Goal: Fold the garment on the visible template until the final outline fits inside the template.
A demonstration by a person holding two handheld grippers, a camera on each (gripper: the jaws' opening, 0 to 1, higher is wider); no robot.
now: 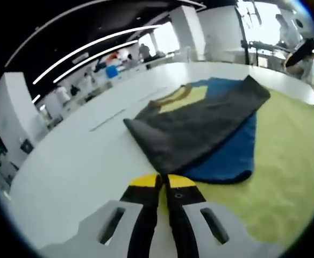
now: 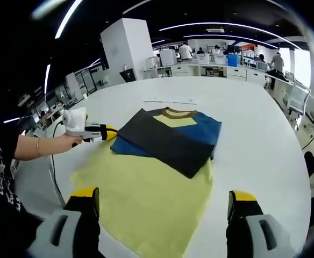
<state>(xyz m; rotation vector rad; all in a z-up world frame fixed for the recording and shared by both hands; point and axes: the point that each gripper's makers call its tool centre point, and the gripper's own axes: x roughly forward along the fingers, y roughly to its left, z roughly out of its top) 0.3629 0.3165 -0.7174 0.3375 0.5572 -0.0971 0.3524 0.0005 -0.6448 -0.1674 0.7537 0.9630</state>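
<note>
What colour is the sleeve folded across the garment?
Dark grey, lying diagonally over the blue and yellow garment; the sleeve shows best in the left gripper view.

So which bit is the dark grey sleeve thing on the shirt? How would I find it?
Find the big round white table, then the yellow, blue and grey garment spread on it. The dark grey sleeve is the wide band folded slantwise across the blue shoulder part, just below the tan collar. It is the garment's only dark piece, lying on top of the brighter colours.

Open white workroom — pillar (image 2: 126, 47), ceiling light strips (image 1: 92, 45), desks (image 2: 216, 69) behind
</note>
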